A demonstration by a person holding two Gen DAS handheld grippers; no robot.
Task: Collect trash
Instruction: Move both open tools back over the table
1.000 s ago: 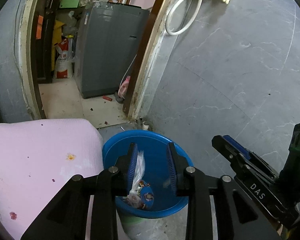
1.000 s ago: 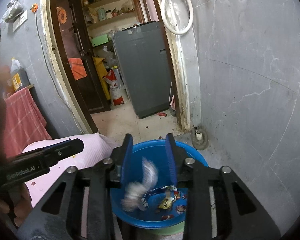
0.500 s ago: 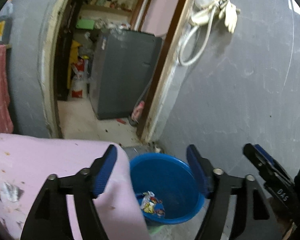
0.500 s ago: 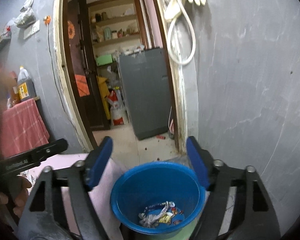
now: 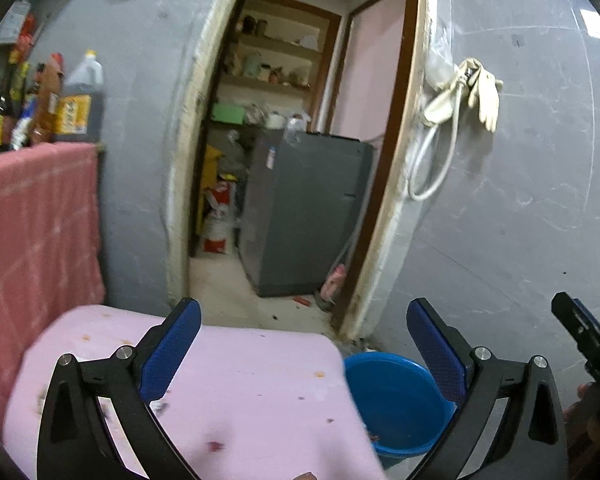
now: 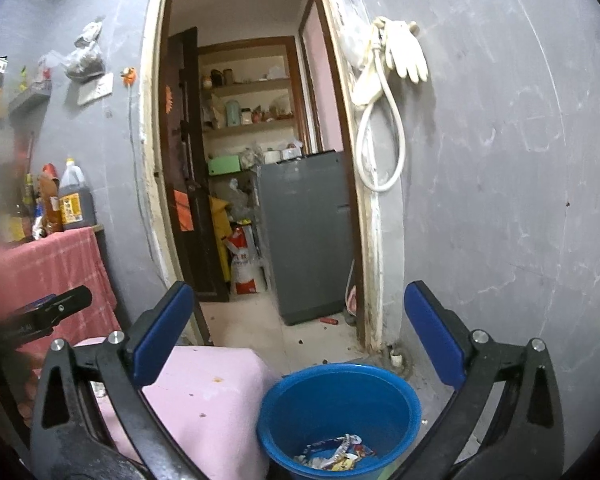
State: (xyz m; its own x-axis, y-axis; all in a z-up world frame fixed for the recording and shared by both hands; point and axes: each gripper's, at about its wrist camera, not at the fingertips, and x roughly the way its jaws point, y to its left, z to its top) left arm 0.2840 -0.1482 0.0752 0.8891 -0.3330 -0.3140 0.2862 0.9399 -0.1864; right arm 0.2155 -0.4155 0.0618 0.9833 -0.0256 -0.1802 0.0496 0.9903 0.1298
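Now both tongs stand empty and spread wide, where a second ago each was closed around a scrap of wrapper above the blue bucket. The drop is done, then: in the right wrist view the trash lies as a small heap of crumpled wrappers on the bucket's floor, at the lower centre of the frame.

Going left to right in the left wrist view, the left tongs have lifted and swung away from the bucket, so that the pink worktop now fills the lower left and centre of the frame, while the bucket has slid to the lower right, partly hidden behind the worktop's edge. A few dark specks and small reddish bits show on the pink surface; they are blurred, and I cannot tell whether they are stains or scraps worth picking up.

In the right wrist view, the right tongs have also risen, and the bucket sits lower in the frame, just beside the worktop's corner.

My judgement is that this round of collecting is finished, and the left tongs are turning toward the worktop for whatever remains there.
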